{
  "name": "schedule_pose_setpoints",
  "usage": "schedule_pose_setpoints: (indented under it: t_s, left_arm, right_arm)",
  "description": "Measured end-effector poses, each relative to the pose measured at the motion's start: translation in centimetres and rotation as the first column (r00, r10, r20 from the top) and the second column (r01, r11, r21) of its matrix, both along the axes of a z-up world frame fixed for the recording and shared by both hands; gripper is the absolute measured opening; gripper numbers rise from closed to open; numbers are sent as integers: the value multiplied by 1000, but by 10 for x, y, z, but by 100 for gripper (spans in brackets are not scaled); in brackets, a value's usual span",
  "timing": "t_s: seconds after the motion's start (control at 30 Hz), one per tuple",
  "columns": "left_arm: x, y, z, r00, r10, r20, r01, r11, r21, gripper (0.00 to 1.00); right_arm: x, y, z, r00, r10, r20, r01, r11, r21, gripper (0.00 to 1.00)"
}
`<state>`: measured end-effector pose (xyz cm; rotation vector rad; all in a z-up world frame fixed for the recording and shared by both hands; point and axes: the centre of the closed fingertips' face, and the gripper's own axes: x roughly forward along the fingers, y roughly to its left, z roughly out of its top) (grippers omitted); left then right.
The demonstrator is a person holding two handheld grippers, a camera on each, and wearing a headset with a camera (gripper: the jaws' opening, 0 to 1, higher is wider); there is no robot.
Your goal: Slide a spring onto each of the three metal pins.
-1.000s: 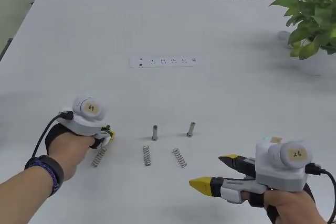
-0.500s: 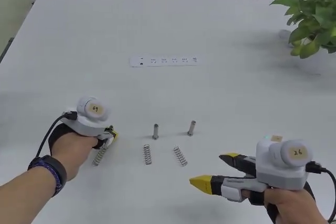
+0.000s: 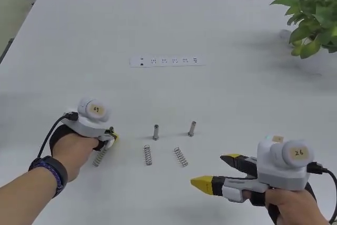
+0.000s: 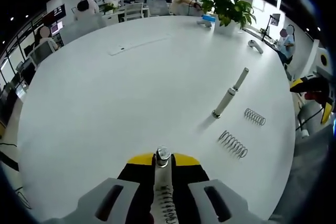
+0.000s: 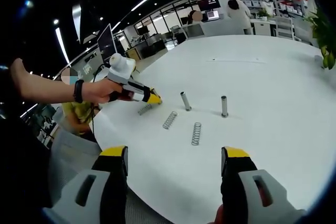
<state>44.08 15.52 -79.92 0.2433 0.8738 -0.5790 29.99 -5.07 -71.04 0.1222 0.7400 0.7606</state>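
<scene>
The left gripper [image 3: 109, 136] sat at the near left of the worktop [image 3: 79, 40], its jaws drawn narrow around the held pin [image 4: 162, 157], which stood upright between the tips. The left spring [image 3: 99, 156] lay flat under that gripper, its long axis running near-left to far-right. At centre the middle pin [image 3: 156, 132] and right pin [image 3: 192, 128] stood upright. Just near of them the middle spring [image 3: 147, 155] and right spring [image 3: 180, 157] lay flat, roughly near-to-far. The right gripper [image 3: 216, 171] pointed left from the near right, its jaws wide and empty.
</scene>
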Motion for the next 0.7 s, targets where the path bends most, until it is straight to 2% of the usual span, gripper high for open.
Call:
schedule_pose_setpoints:
  t_s: [0.27, 0.33, 0.4, 0.53, 0.7]
  left_arm:
    - [-1, 2, 2, 1000, 11, -7, -11, 1000, -8, 14]
    - [-3, 4, 1, 1000, 3, -17, -3, 1000, 3, 16]
    - [-3, 5, 3, 1000, 0, -8, 0, 1000, 7, 19]
    - [-5, 10, 8, 1000, 11, -2, -11, 1000, 2, 20]
    - [-11, 23, 15, 999, 49, 0, -49, 999, 5, 21]
  right_arm:
    - [1, -2, 0, 1000, -4, 1, 4, 1000, 0, 71]
    - [0, -2, 1, 1000, -5, 2, 5, 1000, 2, 71]
    - [1, -2, 1, 1000, -7, 2, 7, 1000, 4, 71]
    - [1, 0, 2, 1000, -5, 6, 5, 1000, 6, 71]
    - [1, 3, 2, 1000, -2, 9, 2, 1000, 11, 71]
